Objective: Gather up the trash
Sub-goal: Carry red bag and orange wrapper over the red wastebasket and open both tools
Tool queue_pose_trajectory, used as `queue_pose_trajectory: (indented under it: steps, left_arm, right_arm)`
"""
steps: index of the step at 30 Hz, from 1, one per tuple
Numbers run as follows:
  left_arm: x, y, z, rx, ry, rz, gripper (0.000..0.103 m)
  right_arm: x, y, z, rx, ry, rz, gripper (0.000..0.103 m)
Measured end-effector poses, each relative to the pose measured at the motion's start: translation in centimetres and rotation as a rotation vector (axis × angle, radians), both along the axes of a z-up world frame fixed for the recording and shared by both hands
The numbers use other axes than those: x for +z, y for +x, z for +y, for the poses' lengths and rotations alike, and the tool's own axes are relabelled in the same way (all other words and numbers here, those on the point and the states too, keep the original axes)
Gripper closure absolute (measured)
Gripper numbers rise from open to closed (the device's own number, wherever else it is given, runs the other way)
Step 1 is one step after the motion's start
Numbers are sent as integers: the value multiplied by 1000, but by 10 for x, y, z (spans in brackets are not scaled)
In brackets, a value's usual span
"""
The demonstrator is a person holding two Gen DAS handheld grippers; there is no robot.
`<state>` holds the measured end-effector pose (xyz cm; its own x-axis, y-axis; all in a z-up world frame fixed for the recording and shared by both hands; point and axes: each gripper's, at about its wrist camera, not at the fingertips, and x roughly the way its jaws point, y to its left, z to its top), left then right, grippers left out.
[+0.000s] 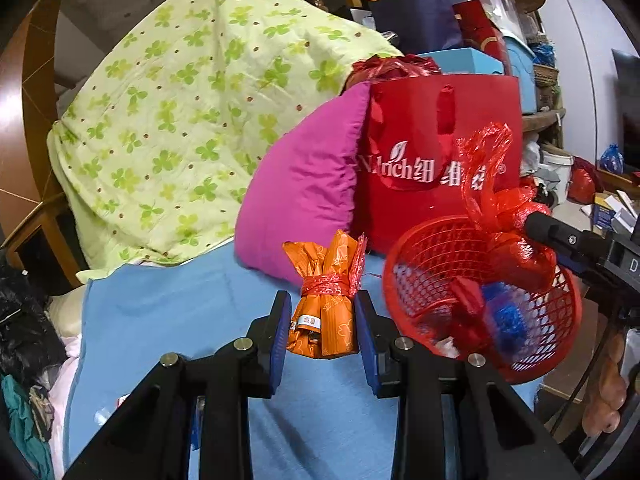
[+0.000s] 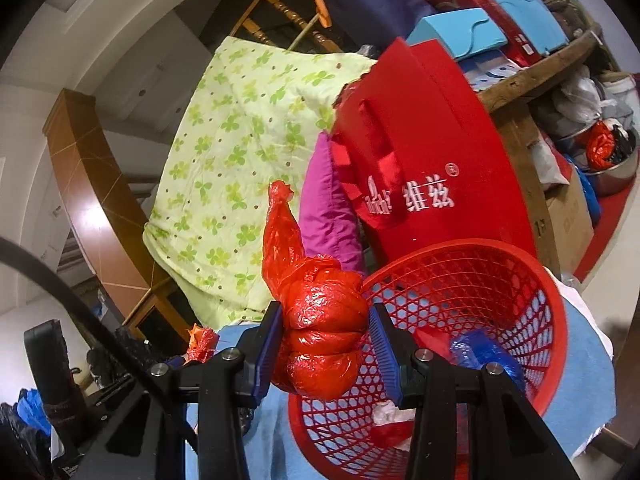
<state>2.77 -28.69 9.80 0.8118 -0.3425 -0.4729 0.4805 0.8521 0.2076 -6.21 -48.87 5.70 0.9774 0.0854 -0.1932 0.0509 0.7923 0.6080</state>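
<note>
An orange wrapped bundle (image 1: 326,304) tied with red ribbon lies on the blue cloth (image 1: 180,320). My left gripper (image 1: 323,322) straddles it with its blue pads either side, small gaps showing, so it is open. My right gripper (image 2: 326,344) is shut on a knotted red plastic bag (image 2: 320,332), held at the left rim of the red mesh basket (image 2: 520,280). In the left wrist view the red bag (image 1: 516,248) hangs over the basket (image 1: 404,264). The basket holds blue and red scraps (image 2: 480,352).
A red paper gift bag (image 1: 440,152) stands behind the basket, beside a magenta pillow (image 1: 304,192) and a green clover-print quilt (image 1: 168,120). Boxes and clutter pile up at the back right (image 1: 500,20). Dark clothing lies at the left (image 1: 24,320).
</note>
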Motion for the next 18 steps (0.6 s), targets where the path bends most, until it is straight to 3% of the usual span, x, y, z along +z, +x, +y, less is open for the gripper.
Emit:
queue_pose_trajectory:
  steps: [15, 16, 18]
  left_arm:
    - [3, -13, -54, -191, -108, 25, 65]
    - [2, -14, -58, -197, -106, 25, 64]
    - [0, -13, -63, -201, -100, 32, 51]
  right_arm:
    - [-11, -13, -34, -61, 101, 13, 56]
    - [-12, -13, -36, -62, 108, 15, 56]
    - [-14, -13, -38, -65, 123, 21, 55]
